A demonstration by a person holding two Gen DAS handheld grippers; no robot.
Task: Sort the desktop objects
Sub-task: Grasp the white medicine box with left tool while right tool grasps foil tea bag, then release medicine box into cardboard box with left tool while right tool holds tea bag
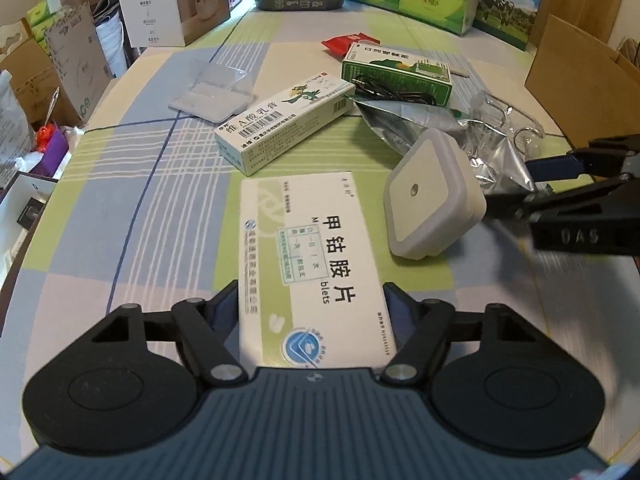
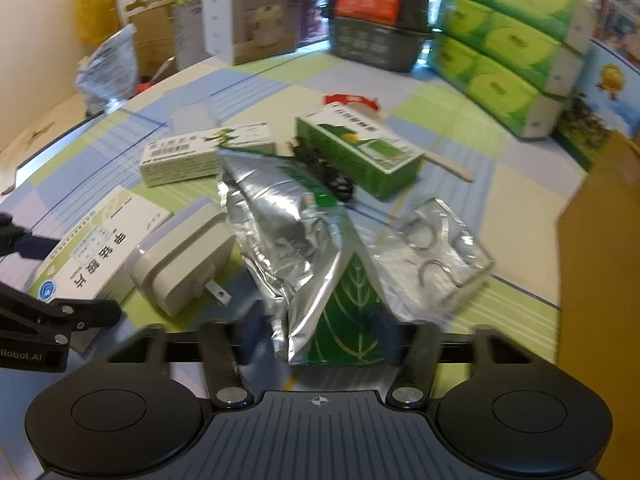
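1. Left gripper: fingers set either side of the near end of a flat white-and-green tablet box; whether they press it cannot be told. The box lies flat on the checked tablecloth.
2. Right gripper: jaws spread wide, either side of the near end of a silver foil pouch with a green leaf print; not touching it as far as the blurred view shows.
3. White plug-in night light: tilted on the cloth, just beside the tablet box's right edge, its prongs toward the right gripper, touching the foil pouch.
4. Long white-and-green carton with a bird drawing: lies diagonally beyond the tablet box.
5. Green medicine box: farther back, a black coiled cable against its near side, a red wrapper behind it.
6. Clear plastic packet holding metal rings: right of the foil pouch.
7. Clear blister tray: left of the bird carton.
8. Green tissue packs: stacked at the far right of the table.
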